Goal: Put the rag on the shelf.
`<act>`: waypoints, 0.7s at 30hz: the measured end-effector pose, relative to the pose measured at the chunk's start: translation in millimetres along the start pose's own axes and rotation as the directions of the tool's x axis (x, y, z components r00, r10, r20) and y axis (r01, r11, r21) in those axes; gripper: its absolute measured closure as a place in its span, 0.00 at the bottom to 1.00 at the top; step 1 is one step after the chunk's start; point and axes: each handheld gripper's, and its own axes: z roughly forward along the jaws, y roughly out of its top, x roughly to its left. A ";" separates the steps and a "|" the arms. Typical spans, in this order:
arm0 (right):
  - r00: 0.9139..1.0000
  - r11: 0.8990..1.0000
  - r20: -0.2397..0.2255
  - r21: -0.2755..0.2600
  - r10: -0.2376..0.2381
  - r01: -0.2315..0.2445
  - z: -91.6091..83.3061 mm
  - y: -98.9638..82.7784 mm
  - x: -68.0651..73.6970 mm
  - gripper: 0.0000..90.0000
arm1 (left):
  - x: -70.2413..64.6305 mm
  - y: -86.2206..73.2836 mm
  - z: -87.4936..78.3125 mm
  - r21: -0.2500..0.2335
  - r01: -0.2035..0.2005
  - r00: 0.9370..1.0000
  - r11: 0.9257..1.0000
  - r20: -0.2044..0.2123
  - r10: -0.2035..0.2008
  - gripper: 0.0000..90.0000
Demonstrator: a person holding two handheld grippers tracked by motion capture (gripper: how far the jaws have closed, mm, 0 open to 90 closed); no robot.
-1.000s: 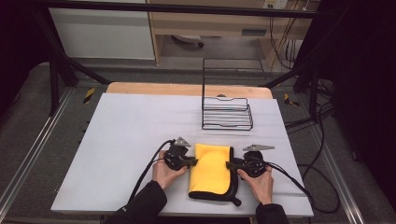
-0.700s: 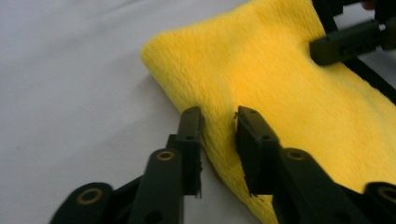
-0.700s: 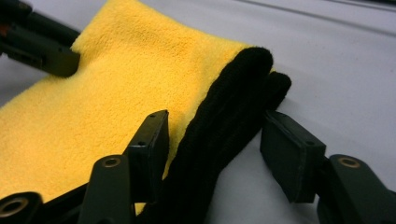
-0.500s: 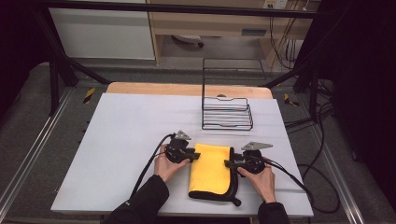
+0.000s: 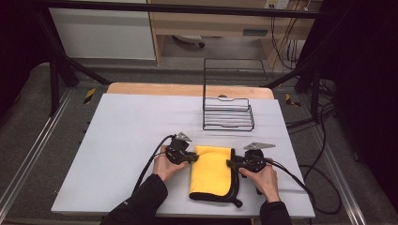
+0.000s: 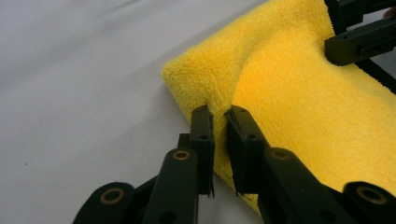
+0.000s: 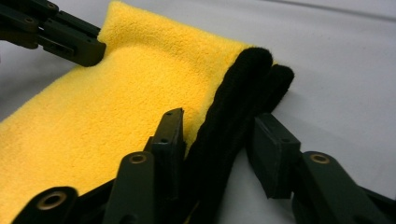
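Two grippers flank the folded yellow microfibre cloth with black edging [image 5: 212, 173] lying on the white counter [image 5: 122, 140]. Left gripper [image 6: 219, 122] has just been closing, pinching a fold; right gripper [image 7: 219, 135], closing too, straddles the black hem unpressed. Soft, light, floppy: best gripped by corners.

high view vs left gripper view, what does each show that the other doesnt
The high view alone takes in the black wire rack at the far side of the white table, both hands, and the black edge of the cloth on the right gripper's side.

The left gripper view alone shows the left gripper close up: its jaws pinch a fold of the cloth's edge, having just been closing.

Both show the yellow cloth folded flat on the table, with a gripper at each side.
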 end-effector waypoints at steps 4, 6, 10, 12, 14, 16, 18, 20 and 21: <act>0.998 0.998 -0.021 0.004 0.067 -0.067 1.7 -0.8 2.6 0.77 | 0.9 0.9 0.6 0.003 0.030 0.999 1.000 0.012 -0.030 0.90; 0.996 0.997 -0.031 0.005 0.083 -0.082 3.1 -0.9 2.9 0.81 | -0.1 1.1 0.6 0.002 0.029 1.000 1.000 0.008 -0.029 0.92; 0.993 0.994 -0.045 0.015 0.105 -0.104 2.1 0.9 1.7 0.86 | -3.6 1.5 -1.3 -0.005 0.020 1.000 1.000 -0.011 -0.021 0.94; 0.994 0.995 -0.051 0.010 0.099 -0.099 1.0 1.8 0.7 0.87 | -4.7 2.1 -4.5 -0.025 0.017 1.000 1.000 -0.008 -0.017 0.94; 0.995 0.996 -0.058 -0.009 0.087 -0.087 -3.7 3.0 1.6 0.88 | -7.0 2.7 -9.9 -0.061 0.010 1.000 0.998 -0.003 -0.011 0.94; 0.995 0.996 -0.063 -0.025 0.080 -0.082 -5.8 3.5 2.1 0.88 | -9.5 3.6 -16.7 -0.095 0.001 1.000 0.995 -0.001 -0.001 0.94; 0.995 0.995 -0.069 -0.059 0.073 -0.077 -11.2 5.2 4.1 0.88 | -11.8 4.6 -23.9 -0.127 -0.008 1.000 0.992 0.003 0.009 0.94; 0.996 0.993 -0.074 -0.096 0.056 -0.063 -18.2 7.6 6.1 0.88 | -14.1 5.6 -30.6 -0.157 -0.014 1.000 0.988 0.003 0.014 0.94; 0.996 0.992 -0.073 -0.114 0.048 -0.056 -21.8 9.2 7.8 0.88 | -15.6 6.3 -34.0 -0.172 -0.017 1.000 0.985 0.003 0.017 0.94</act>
